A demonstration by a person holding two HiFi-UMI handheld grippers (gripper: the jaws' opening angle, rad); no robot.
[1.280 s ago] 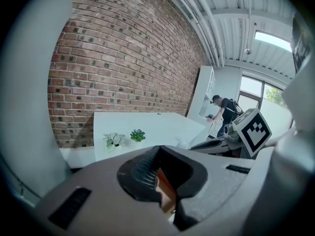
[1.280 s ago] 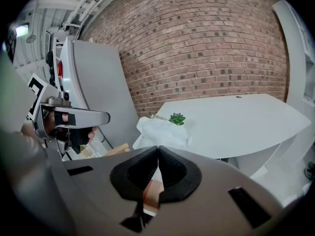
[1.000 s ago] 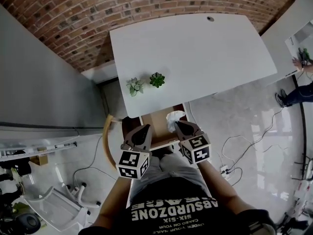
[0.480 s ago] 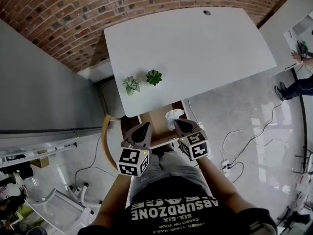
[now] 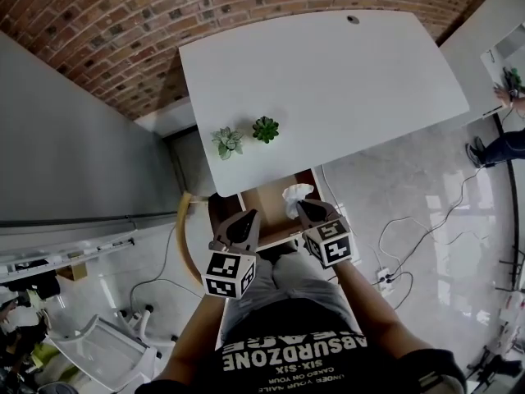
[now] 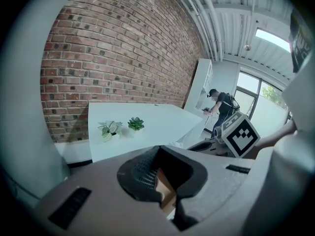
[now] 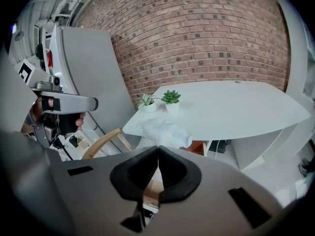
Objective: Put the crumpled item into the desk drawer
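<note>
Both grippers sit low in front of the torso, over the open drawer [image 5: 264, 205] under the table [image 5: 328, 80]. Right gripper [image 5: 302, 206] jaws pinch the crumpled paper [image 5: 295, 194]. Left gripper [image 5: 248, 217] jaws closed, empty.

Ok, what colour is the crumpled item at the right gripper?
The crumpled item is white, clearest in the head view.

White desk [image 5: 328, 80]; red-brown brick wall [image 5: 123, 31]; white crumpled item [image 5: 294, 197]; brown drawer [image 5: 264, 203]; dark green plant [image 5: 264, 129]; pale green plant [image 5: 227, 142].

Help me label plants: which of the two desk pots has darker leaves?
The right-hand plant in the head view, deep green; its left neighbour is pale whitish-green.
</note>
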